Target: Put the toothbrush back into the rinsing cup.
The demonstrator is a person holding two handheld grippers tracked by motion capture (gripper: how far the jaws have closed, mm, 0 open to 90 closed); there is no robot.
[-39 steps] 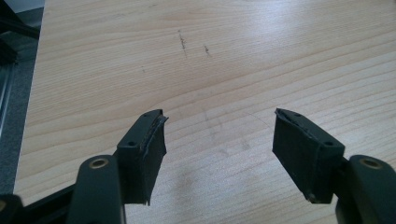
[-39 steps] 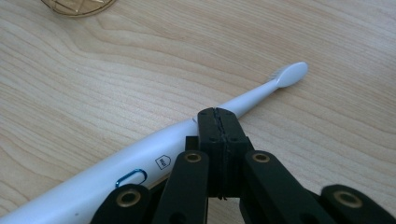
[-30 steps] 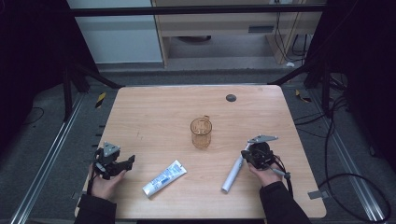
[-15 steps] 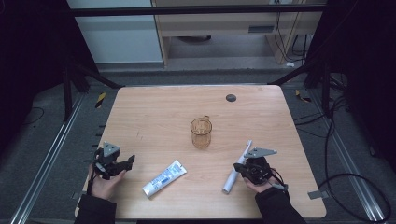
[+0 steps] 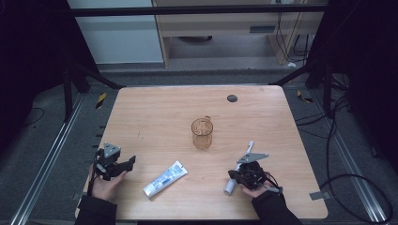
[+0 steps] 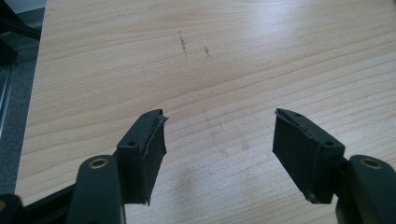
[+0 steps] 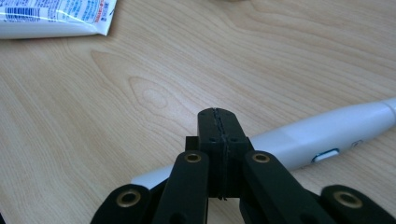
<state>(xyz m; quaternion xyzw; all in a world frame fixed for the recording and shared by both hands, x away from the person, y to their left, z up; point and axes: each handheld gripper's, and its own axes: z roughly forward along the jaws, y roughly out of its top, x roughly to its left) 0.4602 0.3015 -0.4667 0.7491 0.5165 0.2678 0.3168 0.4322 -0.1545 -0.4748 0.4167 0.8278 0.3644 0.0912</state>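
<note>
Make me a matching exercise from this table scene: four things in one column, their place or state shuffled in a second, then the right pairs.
Things:
1. left gripper
2. right gripper
3. glass mug
4. toothpaste tube

Descriptions:
A. stands upright mid-table
B. jaws pressed together, above a white electric toothbrush
C. lies flat between the two grippers
D. jaws wide apart over bare wood

Pairs: 1-D, 2-B, 3-A, 4-C

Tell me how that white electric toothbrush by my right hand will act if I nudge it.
The electric toothbrush lies flat with a rounded, smooth body, so it'd probably roll sideways and may slip in the shut right tongs. It looks rigid, unlikely to bend.
</note>
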